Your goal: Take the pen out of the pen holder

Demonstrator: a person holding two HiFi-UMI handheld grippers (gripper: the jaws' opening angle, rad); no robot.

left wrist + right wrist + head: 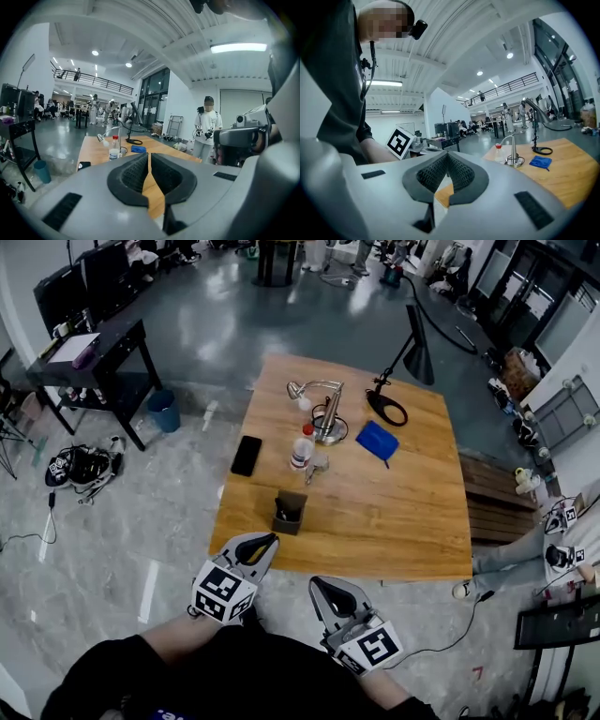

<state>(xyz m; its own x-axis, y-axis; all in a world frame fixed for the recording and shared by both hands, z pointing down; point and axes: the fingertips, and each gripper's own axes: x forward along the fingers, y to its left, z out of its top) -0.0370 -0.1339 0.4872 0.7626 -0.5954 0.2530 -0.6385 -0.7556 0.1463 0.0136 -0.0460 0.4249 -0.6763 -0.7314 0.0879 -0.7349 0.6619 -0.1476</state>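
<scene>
Off the wooden table (394,521), out at its 10 o'clock, stands a black side desk (103,348) with a blue bin (164,411) just beside it on the floor. On the table's left part lies a black phone (247,455). Below the table's near edge, at about 7 o'clock, the left gripper (266,542) hangs with its 2 jaws pressed together and nothing between them. Just past that edge, at 12 o'clock from this gripper, the brown pen holder (289,513) stands upright, a dark pen (283,513) in it, too small to make out well. At the holder's 12 o'clock is a clear bottle (301,448) with a red cap, then a silver lamp (323,409). The right gripper (322,585) is off the table at 6 o'clock, jaws closed and empty, well apart from the holder. A blue cloth (378,440) lies at the table's 1 o'clock, beside a black desk lamp (405,357).
</scene>
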